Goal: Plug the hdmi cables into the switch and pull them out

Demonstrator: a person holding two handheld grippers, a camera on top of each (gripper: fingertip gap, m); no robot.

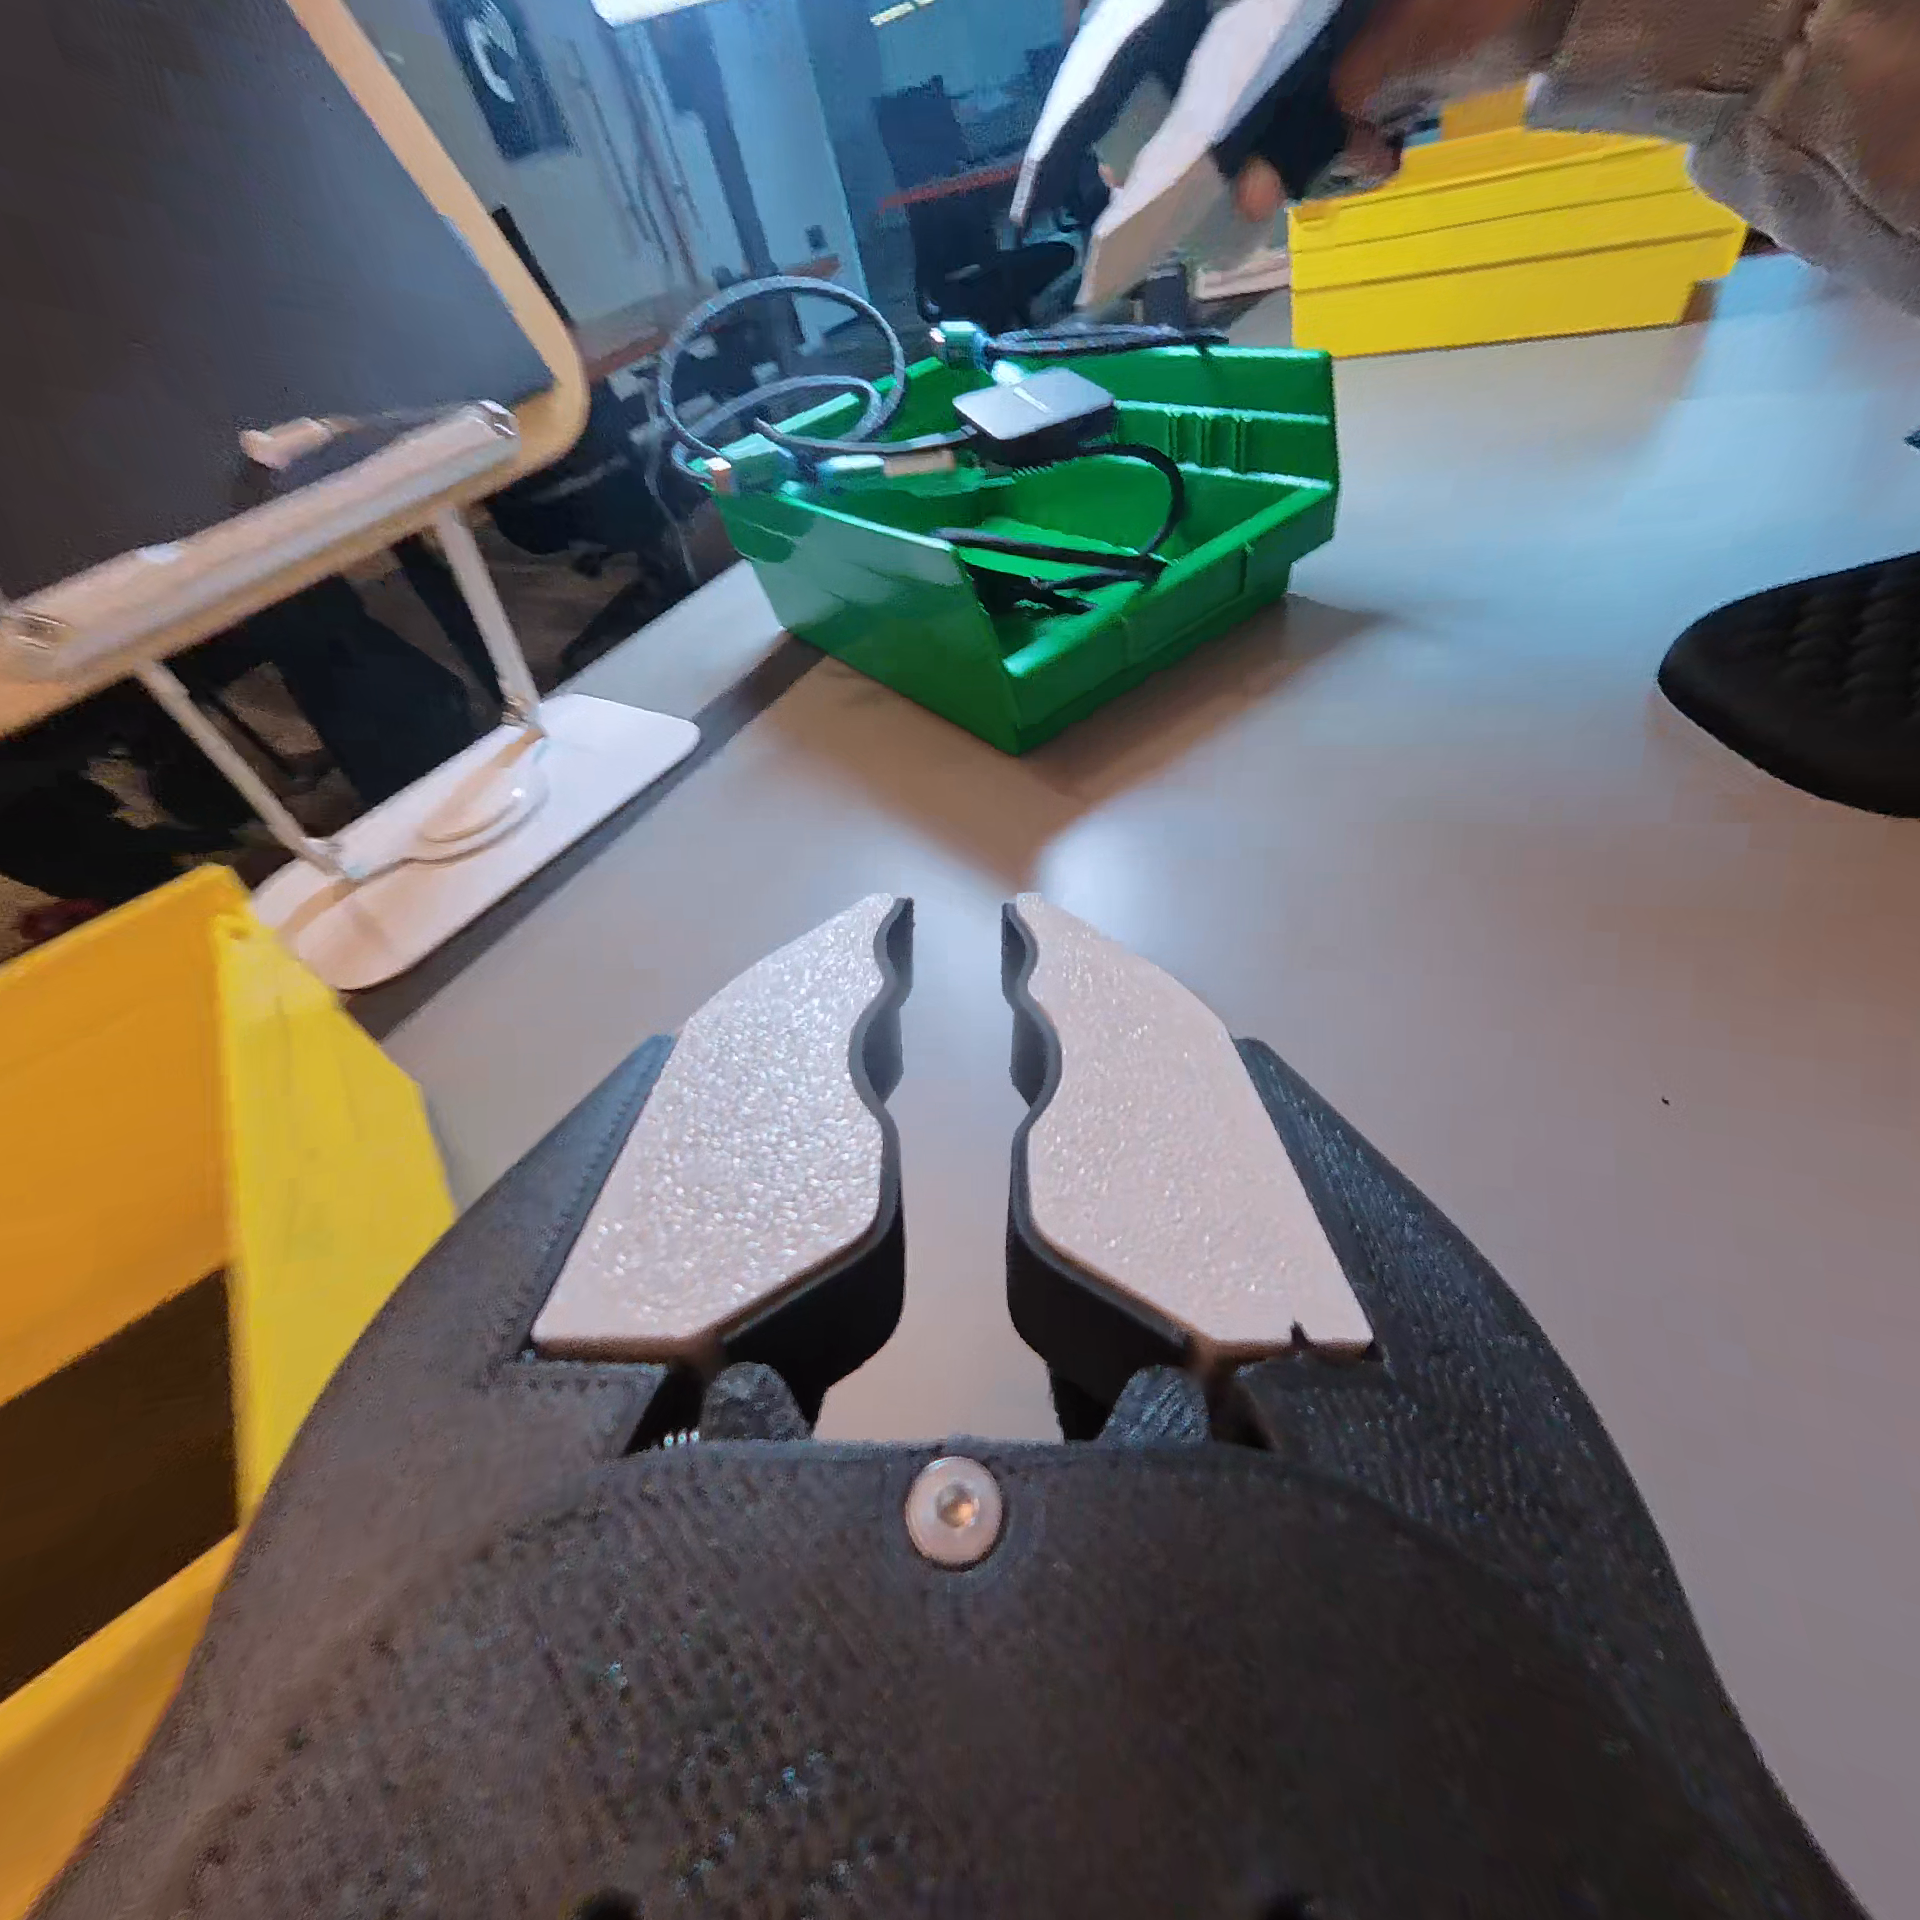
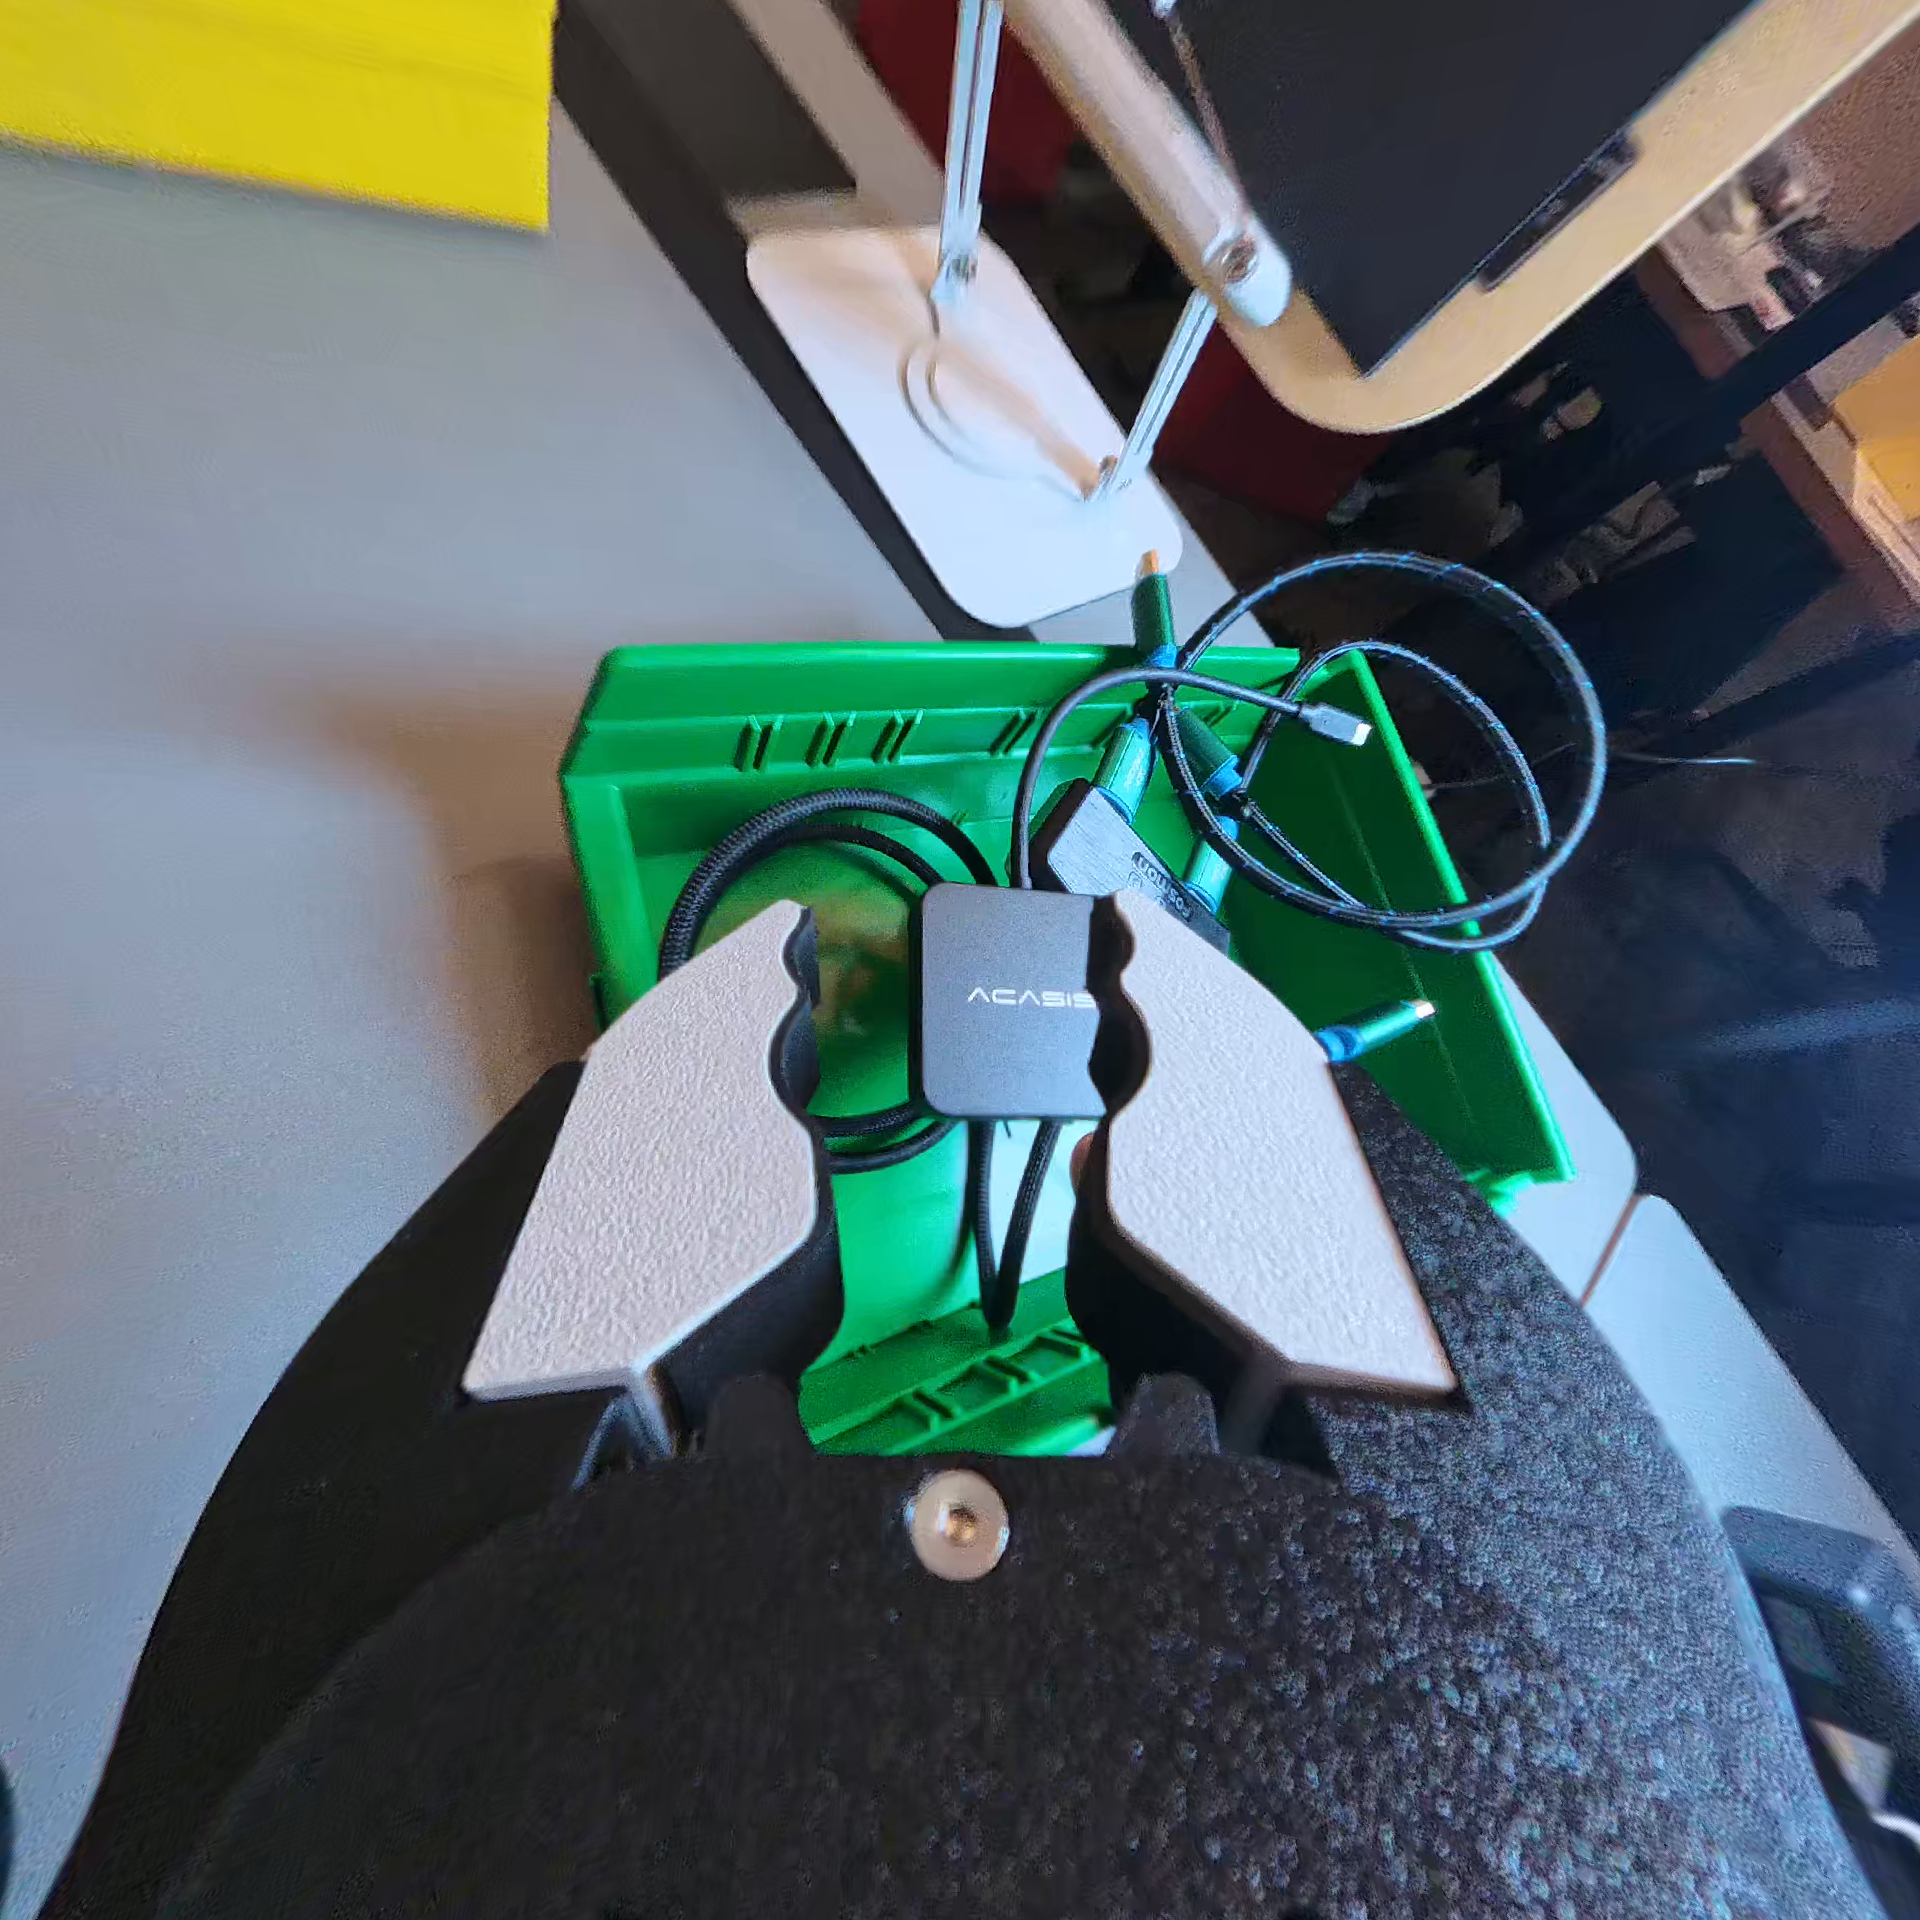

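A green bin point(image 1: 1049, 665) stands on the grey table and also shows in the right wrist view point(image 2: 727, 665). In it lies a dark grey square switch point(image 1: 1034, 416) point(image 2: 997, 997) with black cables point(image 2: 727, 862) leading from it. HDMI cables with green plugs point(image 1: 753, 468) point(image 2: 1382, 1029) and a blue-black braided loop point(image 2: 1517, 727) hang over the bin's rim. My right gripper point(image 2: 956, 914) is open just above the switch, its right finger overlapping the switch's edge. My left gripper point(image 1: 958, 914) is empty, low over the table, with a narrow gap, well short of the bin.
A dark screen point(image 1: 260, 239) on a white stand point(image 1: 499, 821) stands left of the bin. Yellow bins sit at the near left point(image 1: 156, 1195) and far right point(image 1: 1496, 260). A black mesh object point(image 1: 1818, 686) lies at the right. The table edge point(image 2: 1600, 1195) runs just past the bin. Tip to tip, the grippers are about 30 centimetres apart.
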